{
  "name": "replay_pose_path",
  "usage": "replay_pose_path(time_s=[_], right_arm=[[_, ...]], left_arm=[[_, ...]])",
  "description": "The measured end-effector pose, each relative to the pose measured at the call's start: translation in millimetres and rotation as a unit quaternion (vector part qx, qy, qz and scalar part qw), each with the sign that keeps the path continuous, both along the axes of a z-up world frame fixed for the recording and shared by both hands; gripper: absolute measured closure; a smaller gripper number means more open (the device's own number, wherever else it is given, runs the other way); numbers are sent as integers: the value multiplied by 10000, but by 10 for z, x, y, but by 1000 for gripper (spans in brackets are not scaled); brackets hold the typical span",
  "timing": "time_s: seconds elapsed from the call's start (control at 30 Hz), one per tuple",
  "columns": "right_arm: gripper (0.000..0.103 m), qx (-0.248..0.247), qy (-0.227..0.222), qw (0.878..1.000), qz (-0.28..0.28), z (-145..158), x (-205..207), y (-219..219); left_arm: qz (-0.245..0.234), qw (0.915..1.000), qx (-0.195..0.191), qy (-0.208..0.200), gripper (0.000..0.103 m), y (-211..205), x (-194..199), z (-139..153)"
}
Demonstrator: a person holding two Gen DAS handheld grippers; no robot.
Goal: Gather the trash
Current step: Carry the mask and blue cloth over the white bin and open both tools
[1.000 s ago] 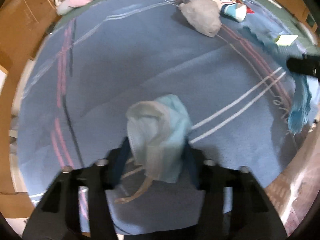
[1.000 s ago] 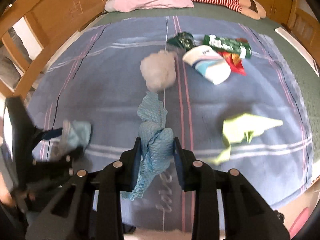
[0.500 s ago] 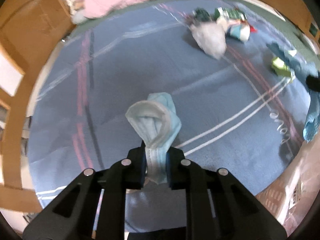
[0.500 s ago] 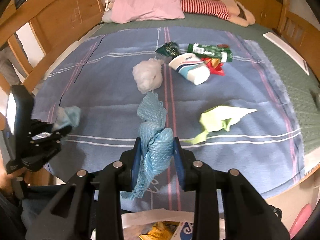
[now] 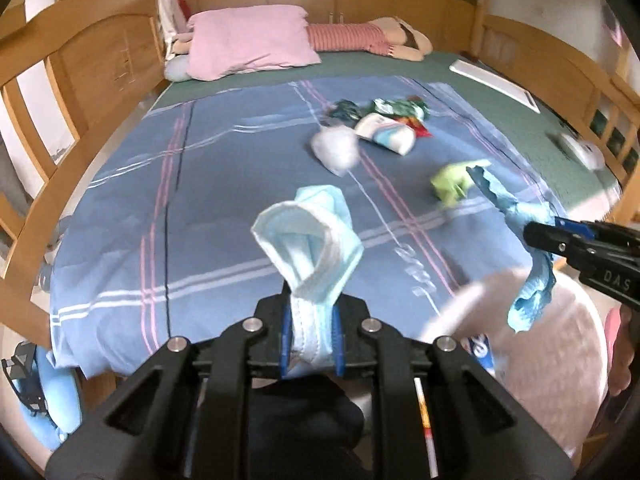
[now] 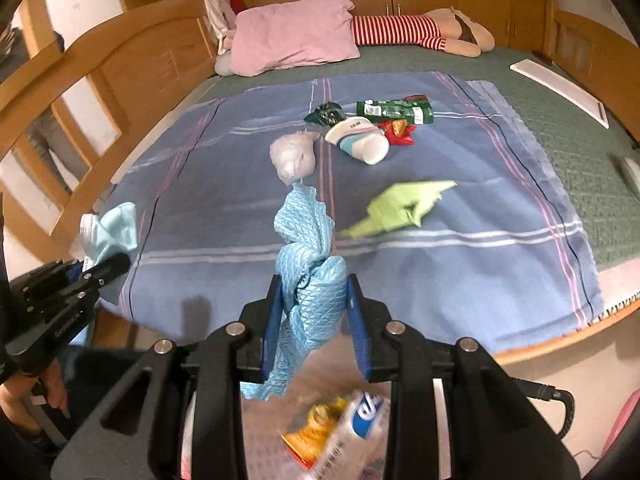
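My left gripper (image 5: 310,334) is shut on a light blue face mask (image 5: 310,240), held up off the blue blanket (image 5: 224,184). My right gripper (image 6: 314,316) is shut on a crumpled blue textured cloth (image 6: 308,264), which hangs over a pale trash bag (image 6: 340,420) holding wrappers. In the left wrist view the right gripper (image 5: 548,236) shows at the right with the cloth (image 5: 532,292) above the bag (image 5: 552,360). On the blanket lie a white wad (image 6: 292,156), a green paper (image 6: 404,208), a white and blue cup (image 6: 360,140), and green (image 6: 394,111) and red wrappers (image 6: 398,131).
A pink pillow (image 6: 292,36) and a striped soft doll (image 6: 416,32) lie at the head of the bed. Wooden bed rails (image 5: 72,92) run along both sides. A white flat item (image 6: 560,88) rests on the green cover at the right. A blue object (image 5: 40,396) sits on the floor at the left.
Both grippers have pulled back from the bed and risen, carrying mask and cloth. The left jaws closed on the mask. The trash bag has come into view below them.
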State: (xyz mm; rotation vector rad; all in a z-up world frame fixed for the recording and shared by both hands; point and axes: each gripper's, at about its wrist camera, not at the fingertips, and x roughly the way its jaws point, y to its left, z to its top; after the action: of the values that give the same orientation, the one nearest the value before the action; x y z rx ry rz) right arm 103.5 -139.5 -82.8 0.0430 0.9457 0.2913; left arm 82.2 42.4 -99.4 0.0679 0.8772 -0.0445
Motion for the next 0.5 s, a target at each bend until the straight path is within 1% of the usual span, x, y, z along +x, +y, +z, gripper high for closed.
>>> replay_pose_path(time_s=[0.03,0.1,0.2,0.3,0.37,0.5], right_arm=[[71,-58,15,10000,-4,-24,-95,-52],[71,-97,23,9999,-37,-40,-216,-135],[71,-44,0,9998,-177,-38,-432,-338],[71,10,46,9996,-282,-32,-624,-537],[71,-110,39,9993,-362,-24,-763,-654],[71,-221,7,9988,-427,-4,-950,-832]], left_arm=[[-36,10000,30,24,87,-50,-114,-19],[-90,9999,63,61,87,-138,-205,-20],[-183,9997,136,34,87,-295,-367,28],[-378,9992,159,39,86,-469,-516,46],[-535,9984,130,95,86,-580,-569,38],[-637,9978,142,71,86,-685,-620,79]])
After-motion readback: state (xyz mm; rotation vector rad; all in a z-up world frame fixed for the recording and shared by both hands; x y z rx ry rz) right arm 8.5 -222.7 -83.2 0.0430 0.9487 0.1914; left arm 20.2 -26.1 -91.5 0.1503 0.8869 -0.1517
